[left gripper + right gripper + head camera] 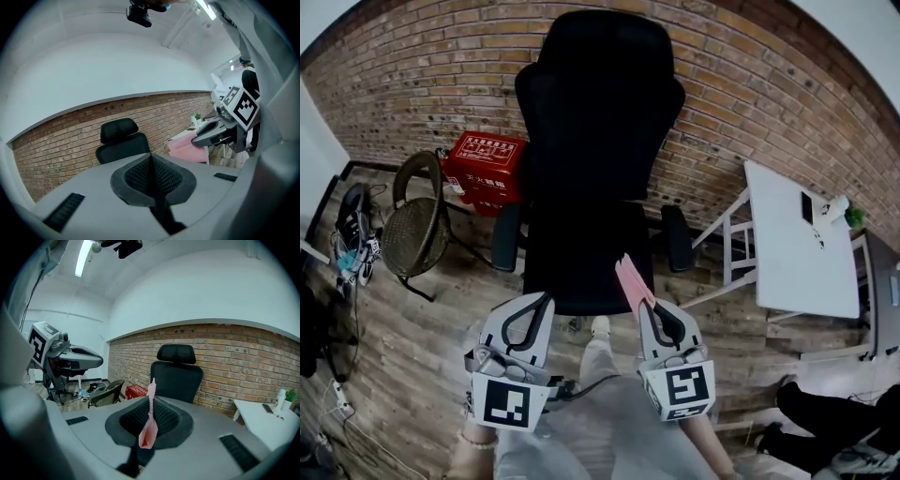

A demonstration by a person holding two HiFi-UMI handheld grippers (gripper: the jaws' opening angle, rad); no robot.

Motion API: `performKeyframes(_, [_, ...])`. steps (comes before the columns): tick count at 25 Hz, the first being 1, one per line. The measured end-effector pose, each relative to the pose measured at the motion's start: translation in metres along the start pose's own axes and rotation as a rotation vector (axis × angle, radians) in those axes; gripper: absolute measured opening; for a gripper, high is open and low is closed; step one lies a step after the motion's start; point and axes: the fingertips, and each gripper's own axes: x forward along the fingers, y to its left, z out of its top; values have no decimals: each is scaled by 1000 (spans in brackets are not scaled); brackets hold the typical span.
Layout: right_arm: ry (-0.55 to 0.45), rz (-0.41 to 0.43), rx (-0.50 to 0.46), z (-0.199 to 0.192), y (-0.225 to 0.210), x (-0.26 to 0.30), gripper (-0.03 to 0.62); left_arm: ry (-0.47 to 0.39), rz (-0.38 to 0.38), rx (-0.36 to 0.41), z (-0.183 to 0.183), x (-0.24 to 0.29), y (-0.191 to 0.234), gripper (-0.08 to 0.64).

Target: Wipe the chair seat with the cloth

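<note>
No wiping is judged to have been done. The pink cloth (630, 279) is pinched between the closed jaws of the right gripper (649, 305), just below the centre of the head view. There it is seen sticking out over the front right corner of the chair seat (581, 267). It is not spread on the seat, and contact with it cannot be confirmed. The left gripper (542, 302) is held at the lower left of centre, near the seat's front edge. Its jaws are pressed together with nothing between them. The whole task is therefore taken to be left: the cloth has yet to be laid on the seat and drawn across it.

Only the head view shows the seat from above, with both grippers side by side before it. The wicker chair (414, 230) and the red box (487, 169) are seen at its left, and the white table (797, 244) at its right.

The right gripper view alone shows the grip plainly. The cloth is clamped as a thin strip, with one end standing up and a fold hanging below. The black office chair's headrest (176, 352) is seen beyond it at centre, apart from the cloth.

The left gripper view settles that its own jaws are empty. It also shows the cloth from the side, at its right, projecting forward from the other gripper.
</note>
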Motion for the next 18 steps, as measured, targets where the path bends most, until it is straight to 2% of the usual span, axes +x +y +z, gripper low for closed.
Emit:
performKeyframes(9, [51, 88, 1, -3, -74, 103, 49, 39, 78, -49, -11, 112, 48, 18])
performKeyframes(18, [117, 173, 14, 0, -141, 197, 49, 108, 107, -63, -19, 217, 89, 18])
